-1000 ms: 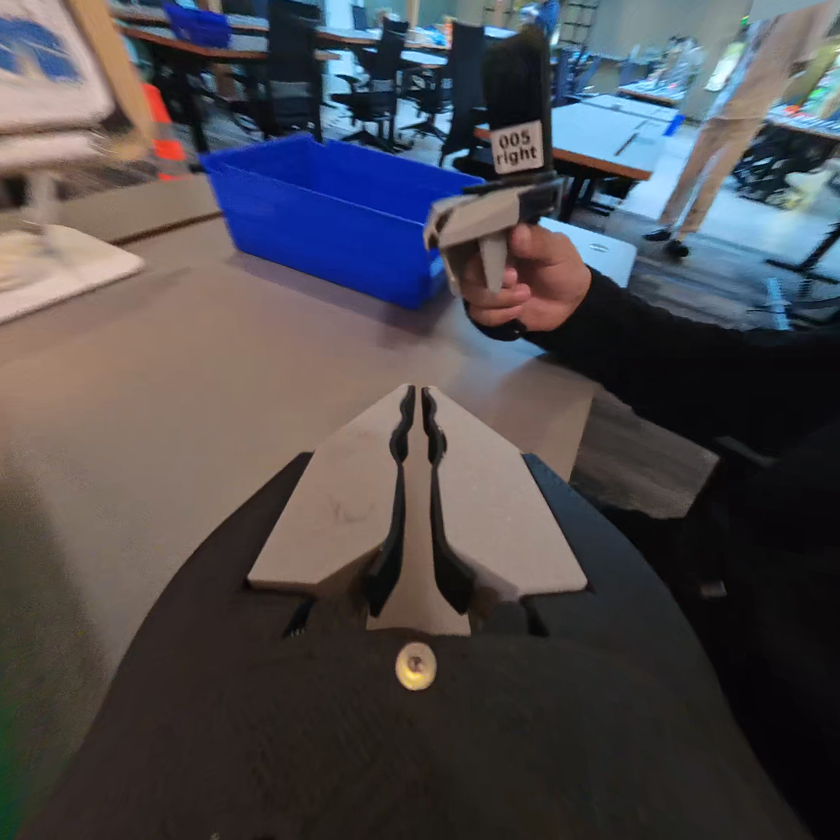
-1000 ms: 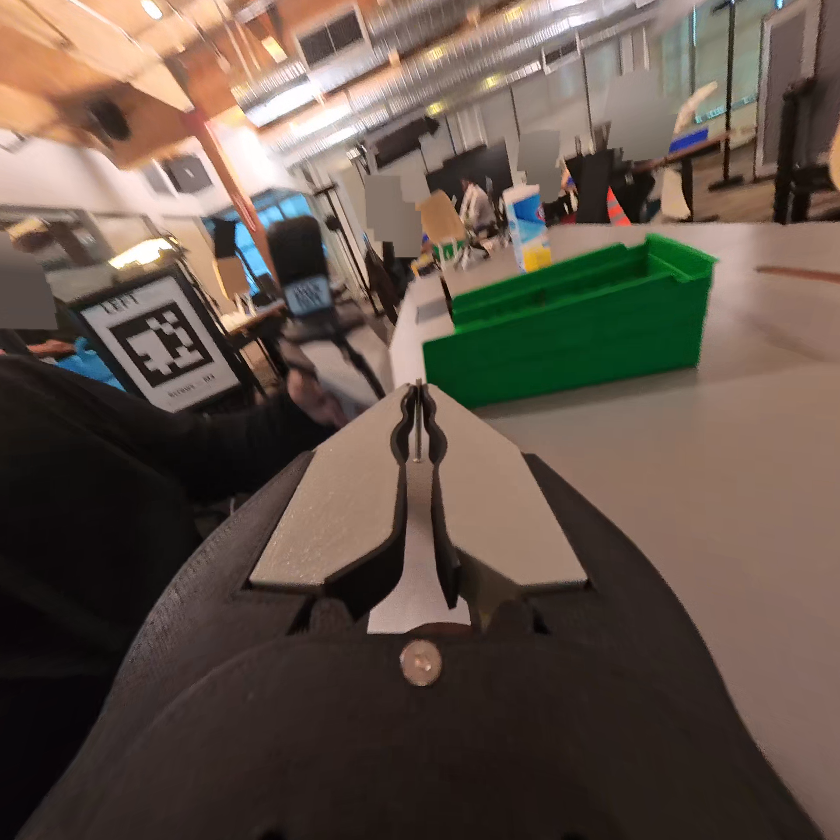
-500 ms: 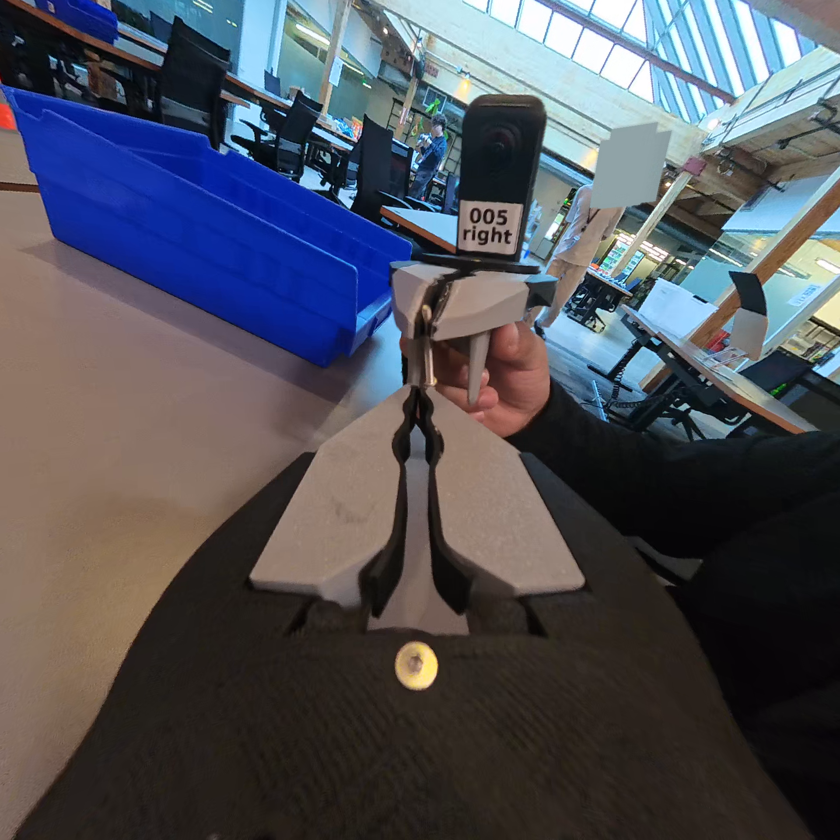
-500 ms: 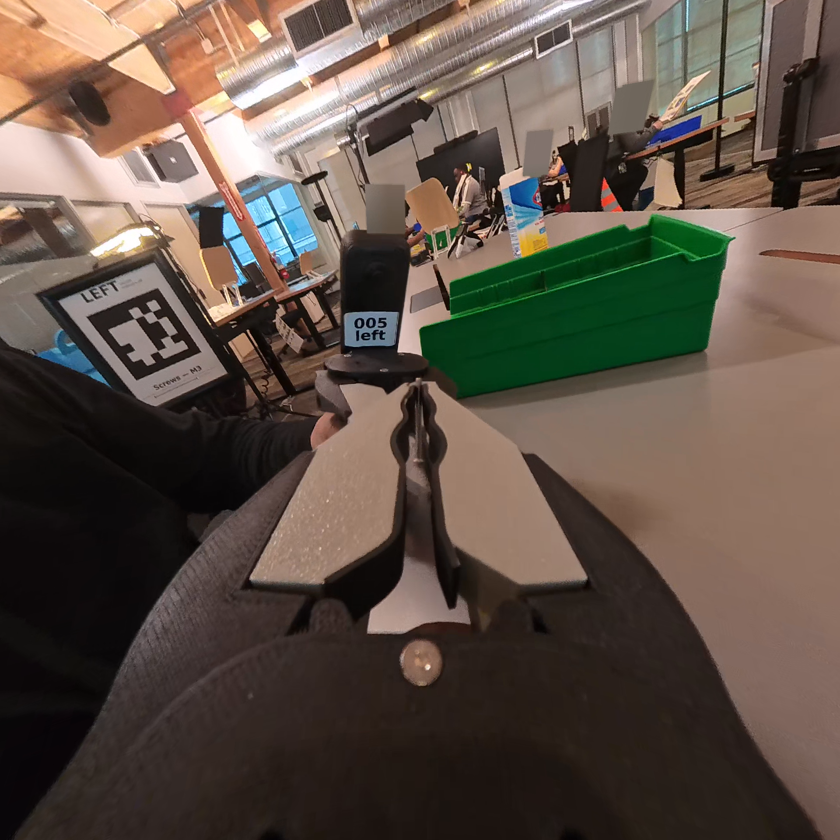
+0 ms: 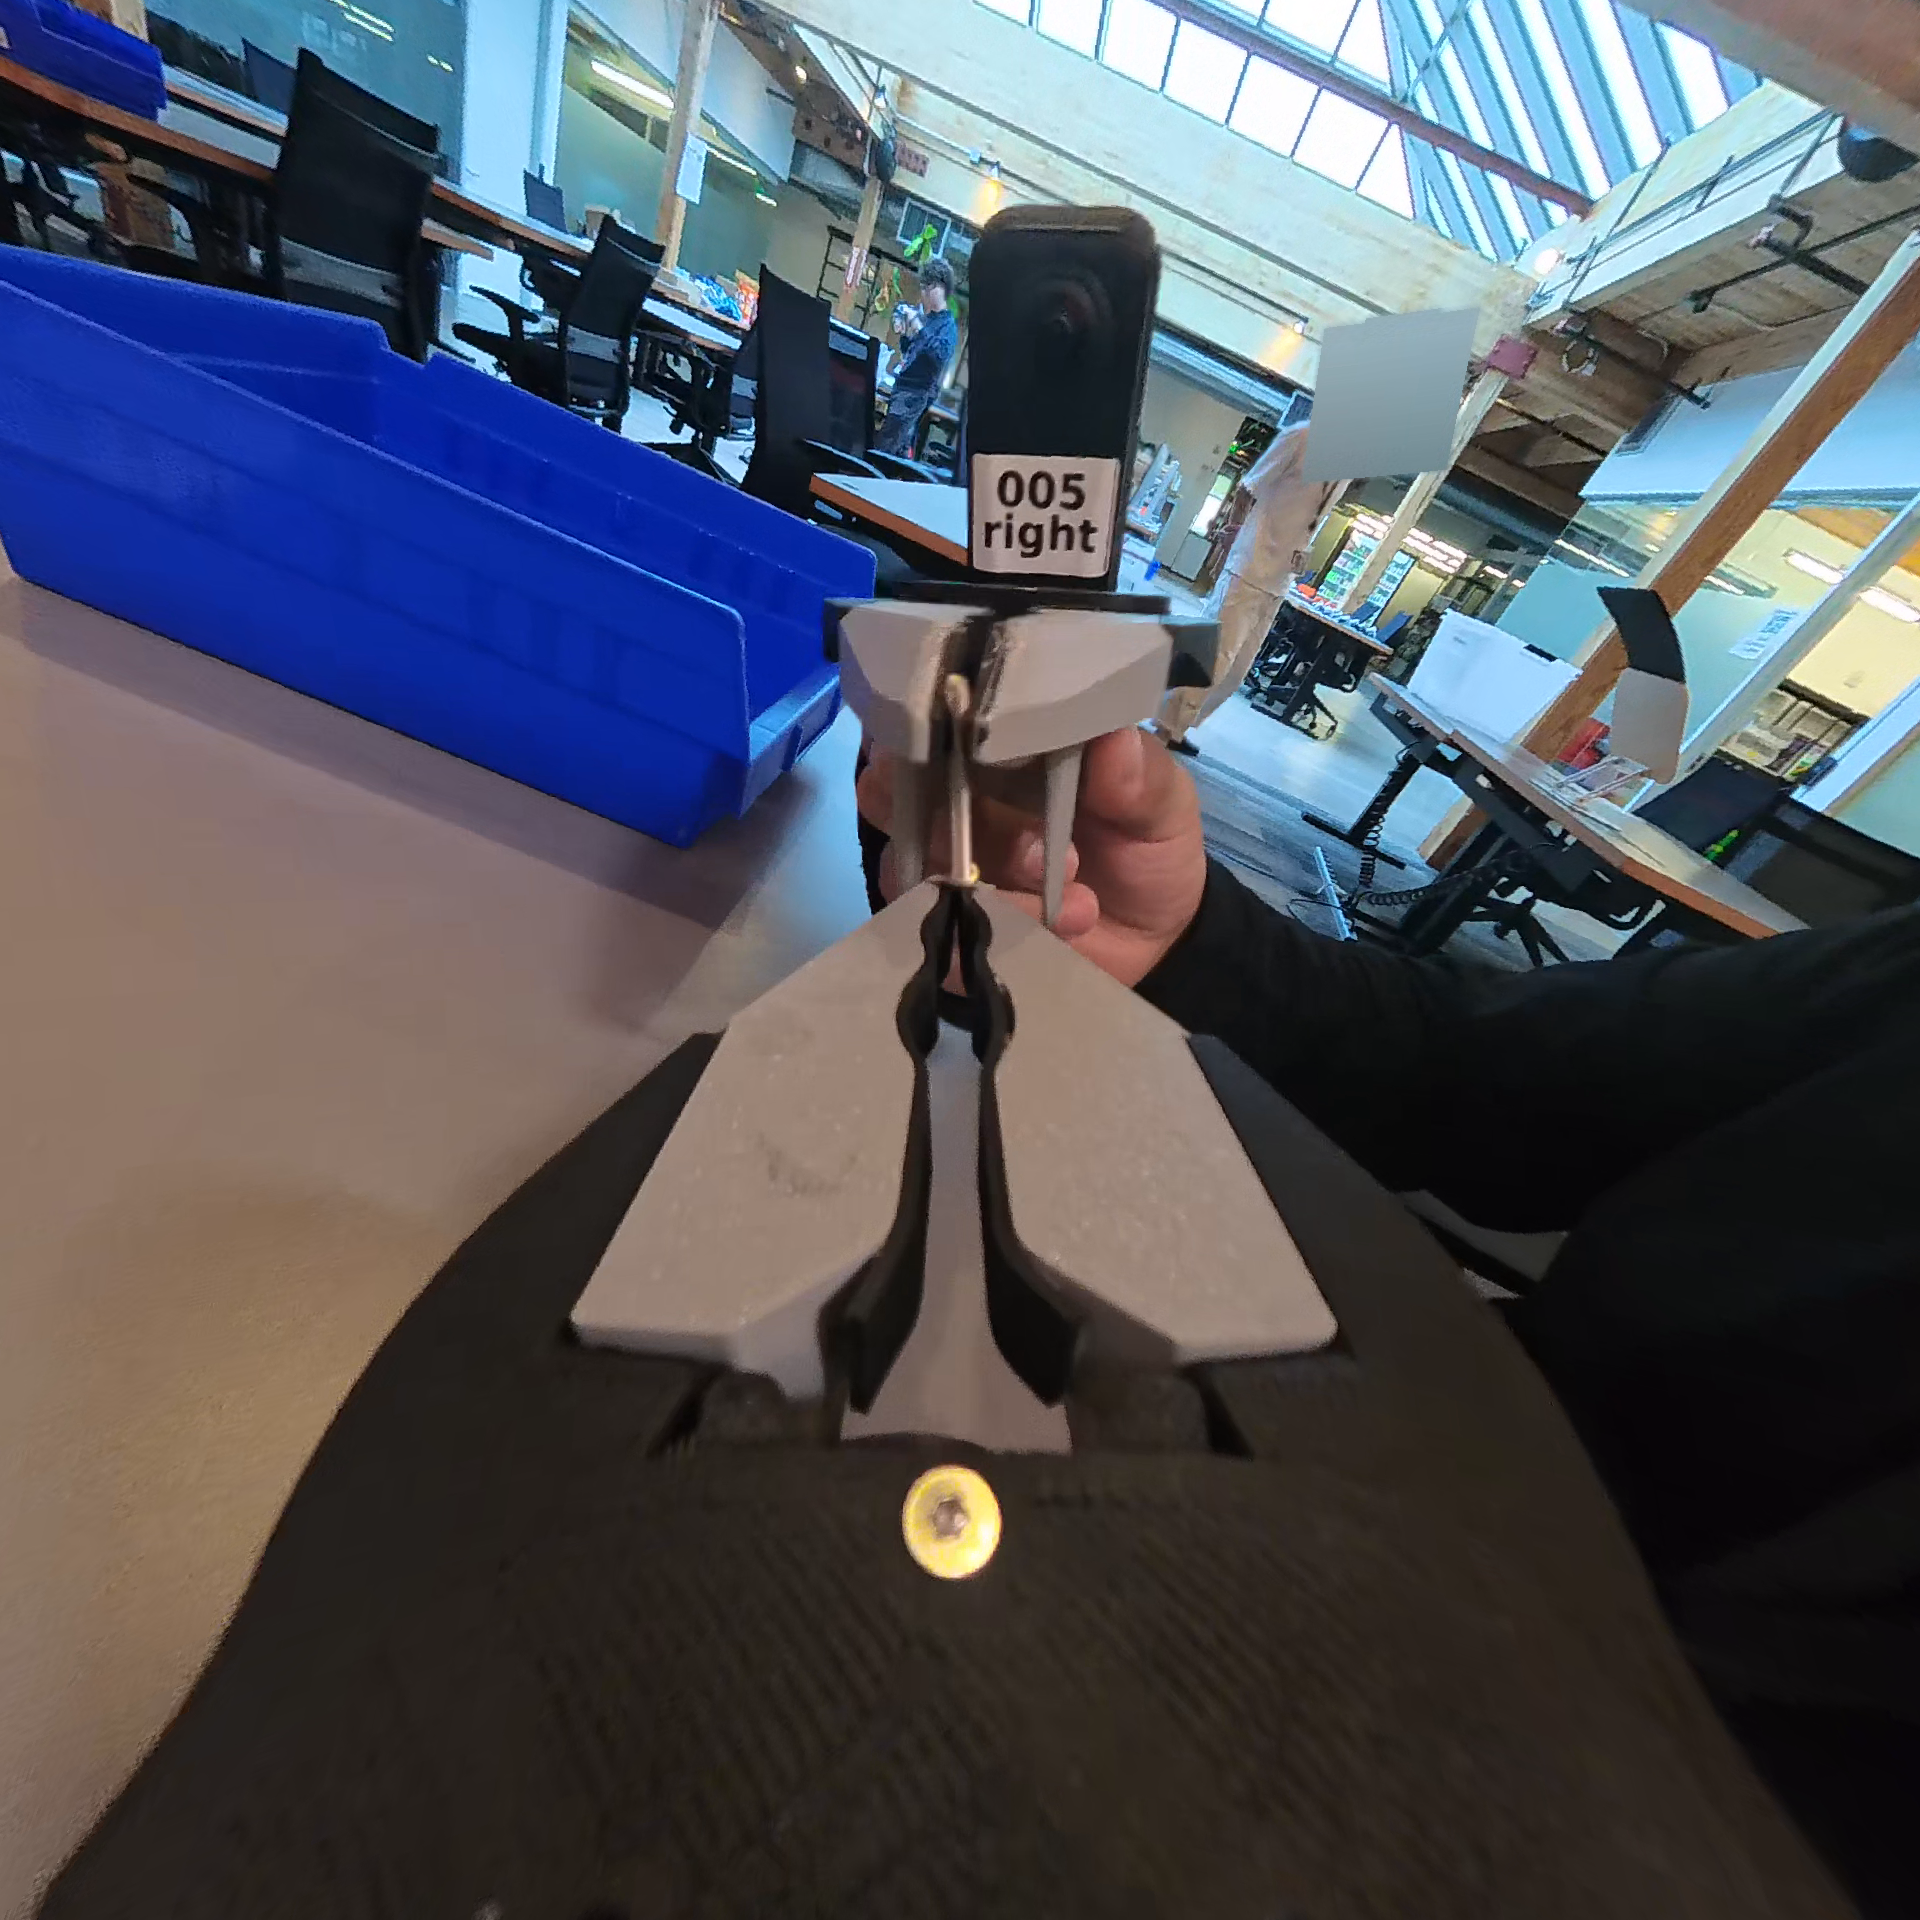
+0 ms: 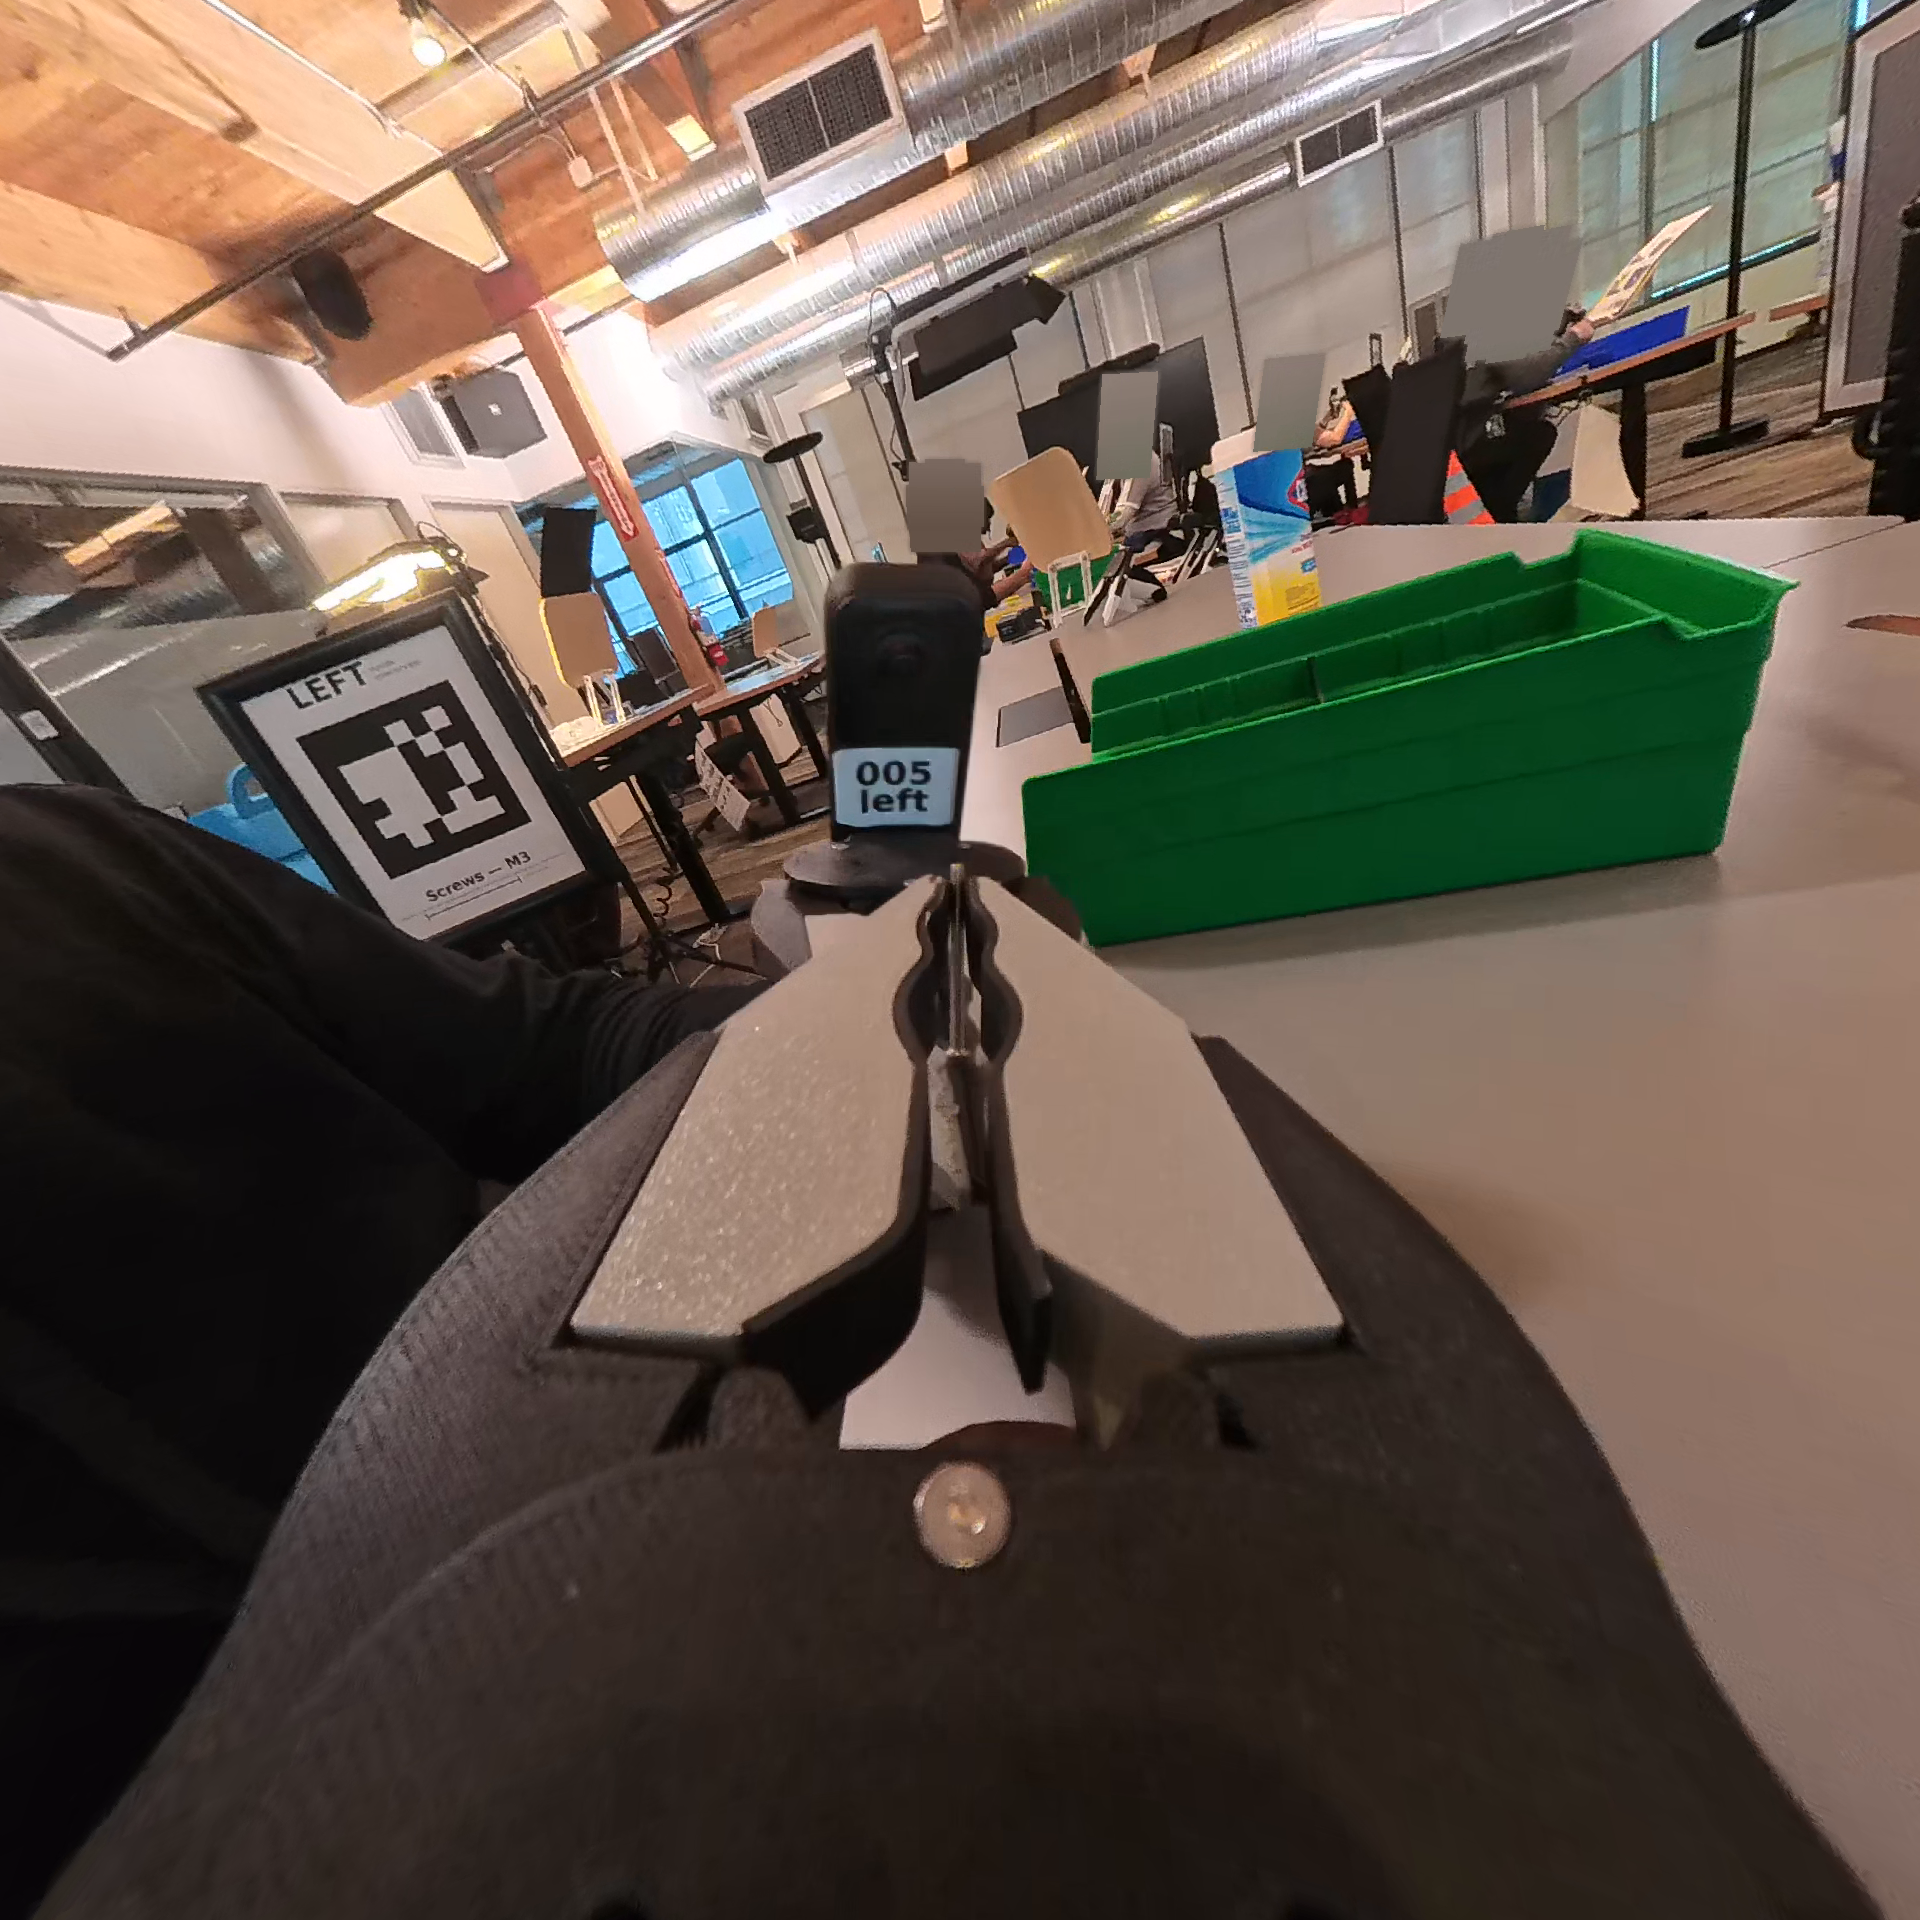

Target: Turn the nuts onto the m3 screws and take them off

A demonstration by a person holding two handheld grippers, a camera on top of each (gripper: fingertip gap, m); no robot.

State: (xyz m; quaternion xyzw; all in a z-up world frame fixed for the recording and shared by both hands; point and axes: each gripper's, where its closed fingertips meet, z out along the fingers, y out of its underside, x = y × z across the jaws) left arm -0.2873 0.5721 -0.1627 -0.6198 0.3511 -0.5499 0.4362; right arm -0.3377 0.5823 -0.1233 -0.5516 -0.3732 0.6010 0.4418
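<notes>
In the left wrist view my left gripper (image 5: 956, 914) is shut, with a small metal nut (image 5: 960, 881) pinched at its tips. My right gripper (image 5: 961, 675) faces it from just beyond, held in a hand, and is shut on a thin m3 screw (image 5: 962, 790). The screw points down to the nut and its end meets it. In the right wrist view my right gripper (image 6: 956, 894) is shut on the same screw (image 6: 955, 966), which lies along the slot between the fingers. The left gripper's camera block (image 6: 902, 717) rises right behind these tips; its fingers are hidden.
A blue bin (image 5: 364, 540) stands on the grey table (image 5: 260, 1039) left of the left gripper. A green bin (image 6: 1403, 758) stands on the table (image 6: 1558, 1143) right of the right gripper. A framed marker sign (image 6: 416, 769) and a wipes canister (image 6: 1273, 540) stand farther off. My hands' fingertips stand some 6 cm from each other.
Both grippers have lifted and turned to face each other and have closed the gap. The screw's end, apart from the left fingertips before, now meets them. Both stay shut.
</notes>
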